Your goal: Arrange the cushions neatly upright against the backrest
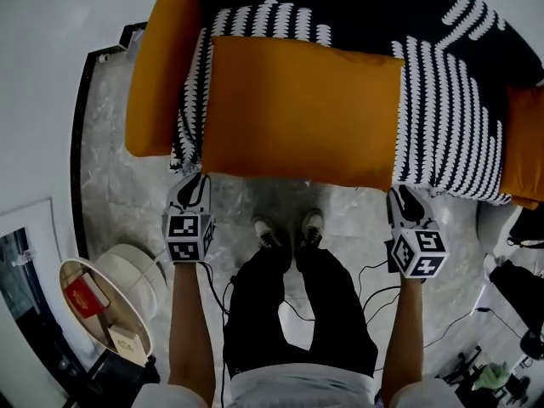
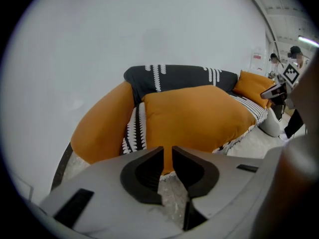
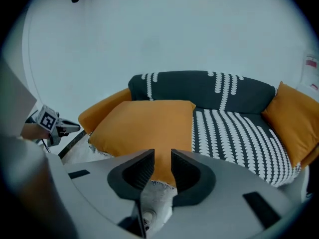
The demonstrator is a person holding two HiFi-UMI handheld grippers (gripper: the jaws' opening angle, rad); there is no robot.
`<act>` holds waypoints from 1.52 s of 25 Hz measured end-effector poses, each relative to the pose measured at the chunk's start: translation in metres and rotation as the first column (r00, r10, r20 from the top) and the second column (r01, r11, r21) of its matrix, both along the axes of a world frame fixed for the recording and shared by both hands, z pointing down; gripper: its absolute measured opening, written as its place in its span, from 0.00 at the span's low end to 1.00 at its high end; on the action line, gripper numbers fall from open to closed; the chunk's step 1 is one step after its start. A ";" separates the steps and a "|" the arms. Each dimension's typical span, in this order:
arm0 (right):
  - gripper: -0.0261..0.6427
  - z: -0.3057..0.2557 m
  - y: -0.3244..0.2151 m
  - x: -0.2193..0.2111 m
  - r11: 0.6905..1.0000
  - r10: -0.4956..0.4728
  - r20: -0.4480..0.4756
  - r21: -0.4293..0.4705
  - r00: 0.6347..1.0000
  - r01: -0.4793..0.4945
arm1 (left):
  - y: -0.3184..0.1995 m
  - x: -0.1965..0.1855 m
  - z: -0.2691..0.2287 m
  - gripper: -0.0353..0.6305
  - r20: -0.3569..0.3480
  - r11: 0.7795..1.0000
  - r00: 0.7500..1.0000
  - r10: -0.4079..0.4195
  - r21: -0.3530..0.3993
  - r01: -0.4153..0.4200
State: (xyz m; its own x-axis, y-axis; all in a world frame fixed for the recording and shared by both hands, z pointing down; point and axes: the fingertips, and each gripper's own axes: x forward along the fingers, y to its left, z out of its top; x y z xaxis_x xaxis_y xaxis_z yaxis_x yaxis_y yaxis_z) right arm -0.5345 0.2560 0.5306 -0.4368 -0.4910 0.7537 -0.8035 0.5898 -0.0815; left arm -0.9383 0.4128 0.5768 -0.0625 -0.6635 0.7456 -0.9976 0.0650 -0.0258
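Orange cushion [image 1: 302, 113] lies flat on the patterned sofa seat [image 1: 450, 117], long axis running side to side, front edge at the seat's front lip. The backrest [image 1: 365, 7] is beyond it, well apart from that edge. The left gripper [image 1: 194, 181] sits just off the front-left corner and the right gripper [image 1: 406, 195] just off the front-right corner, so neither hand is clearly nearer. Each gripper view shows its jaws parted with a narrow gap and nothing clamped. The cushion's near edge lies straight ahead of that gap and slightly above the tips (in line with it, but no pad presses on fabric). Judgement: the next move depends on each pair of jaws reaching forward onto its corner. Two other orange cushions rest at the left end [image 1: 161, 66] and right end [image 1: 527, 143].
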 end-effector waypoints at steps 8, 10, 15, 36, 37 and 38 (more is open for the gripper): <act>0.19 0.060 0.020 0.024 0.998 -0.016 -0.079 -0.054 0.997 0.012 | 0.021 -0.015 0.067 0.22 0.012 0.995 1.000 -0.023 -0.099 0.024; 0.20 0.075 0.023 0.030 0.997 -0.004 -0.089 -0.072 0.996 -0.002 | 0.024 -0.018 0.080 0.22 0.016 0.992 1.000 -0.026 -0.124 0.028; 0.24 0.113 0.029 0.036 0.993 0.007 -0.112 -0.114 0.994 -0.020 | 0.029 -0.033 0.108 0.23 0.039 0.985 0.997 -0.063 -0.159 0.069; 0.26 0.129 0.014 0.053 0.990 0.060 -0.221 -0.111 0.973 -0.086 | 0.008 -0.034 0.134 0.29 0.006 0.977 1.000 -0.029 -0.212 0.030; 0.26 0.132 0.012 0.056 0.989 0.062 -0.231 -0.115 0.971 -0.091 | 0.007 -0.033 0.136 0.29 0.007 0.976 1.000 -0.027 -0.216 0.028; 0.26 0.136 0.011 0.059 0.988 0.064 -0.238 -0.123 0.969 -0.095 | 0.007 -0.033 0.138 0.29 0.009 0.975 1.000 -0.025 -0.220 0.026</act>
